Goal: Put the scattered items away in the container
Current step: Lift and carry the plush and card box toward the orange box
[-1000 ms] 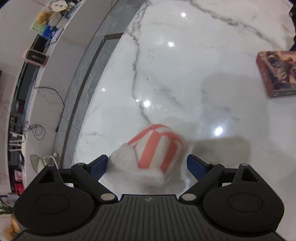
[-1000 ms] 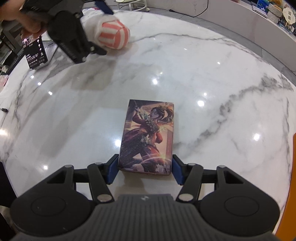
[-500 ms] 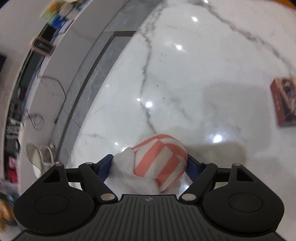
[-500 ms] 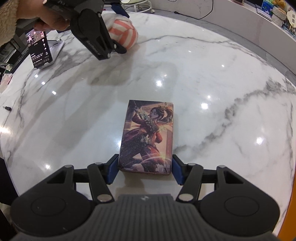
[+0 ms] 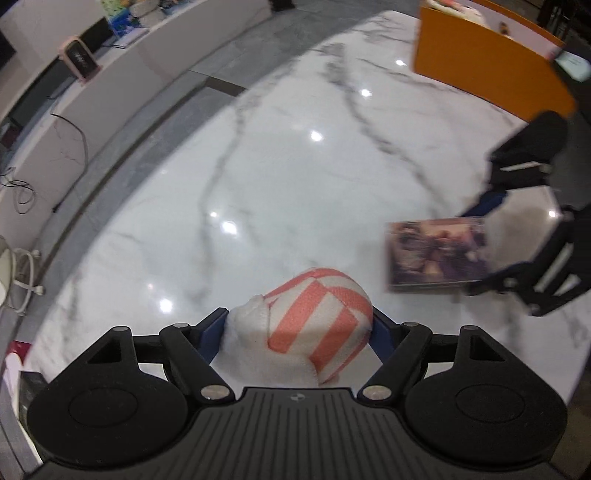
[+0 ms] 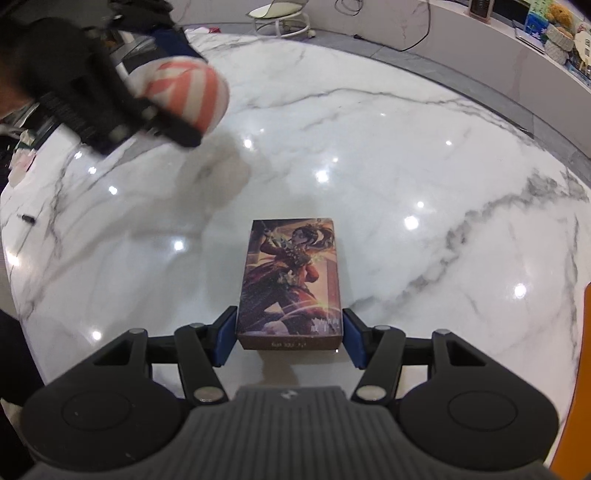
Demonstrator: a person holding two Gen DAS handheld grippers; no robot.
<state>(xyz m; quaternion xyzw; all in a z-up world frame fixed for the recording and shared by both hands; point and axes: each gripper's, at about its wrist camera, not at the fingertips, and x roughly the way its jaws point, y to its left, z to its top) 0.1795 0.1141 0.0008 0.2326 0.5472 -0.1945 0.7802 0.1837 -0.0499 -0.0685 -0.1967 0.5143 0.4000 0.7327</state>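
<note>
My left gripper (image 5: 299,328) is shut on a pink-and-white striped soft toy (image 5: 314,314) and holds it above the marble table (image 5: 295,166); the toy also shows in the right wrist view (image 6: 184,92). My right gripper (image 6: 290,334) has its blue pads on both sides of an illustrated box (image 6: 291,280) lying on the table. The box (image 5: 439,253) and right gripper (image 5: 517,229) show blurred in the left wrist view. An orange container (image 5: 487,70) stands at the table's far right.
The orange container's edge (image 6: 585,369) shows at the right in the right wrist view. A white stool (image 6: 280,18) stands beyond the table. A shelf with packages (image 6: 554,33) runs along the wall. A small dark item (image 6: 27,218) lies at the table's left edge.
My left gripper closed on the striped toy, lifted it and swung right toward the box and orange container. My right gripper stayed around the box.
</note>
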